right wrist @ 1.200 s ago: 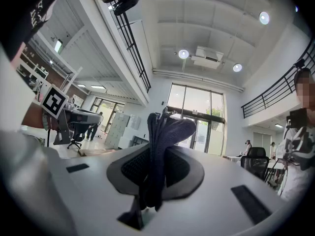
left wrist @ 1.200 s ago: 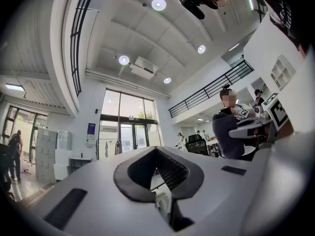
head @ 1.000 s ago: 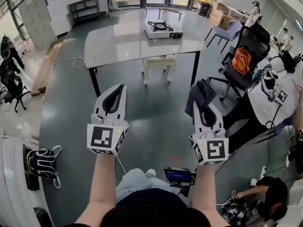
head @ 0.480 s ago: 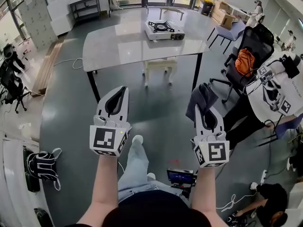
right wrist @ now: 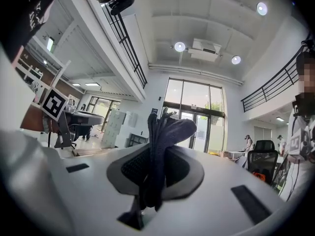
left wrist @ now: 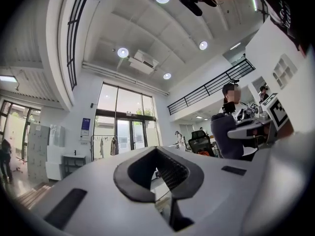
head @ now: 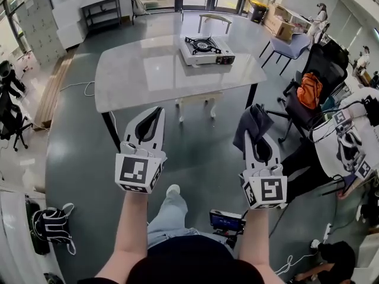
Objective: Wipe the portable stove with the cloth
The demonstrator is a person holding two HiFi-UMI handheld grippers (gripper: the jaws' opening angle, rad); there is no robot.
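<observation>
The portable stove (head: 205,48), white with a black burner, sits on the far right part of a pale table (head: 148,73) ahead of me in the head view. My right gripper (head: 254,136) is shut on a dark grey cloth (head: 253,122), which bunches up above its jaws; the same cloth (right wrist: 160,146) fills the right gripper view. My left gripper (head: 151,122) is held level with it, shut with nothing between its jaws (left wrist: 157,193). Both grippers are held well short of the table, over the floor.
A small pale stool (head: 195,101) stands under the table. An office chair with an orange bag (head: 310,90) is at the right, beside a desk with equipment (head: 349,141). A black bag (head: 52,229) lies on the floor at left. People stand at the room's edges.
The table and stove have come closer and lower in the head view as I walk forward. Both grippers keep their pose; the cloth stays gripped.
</observation>
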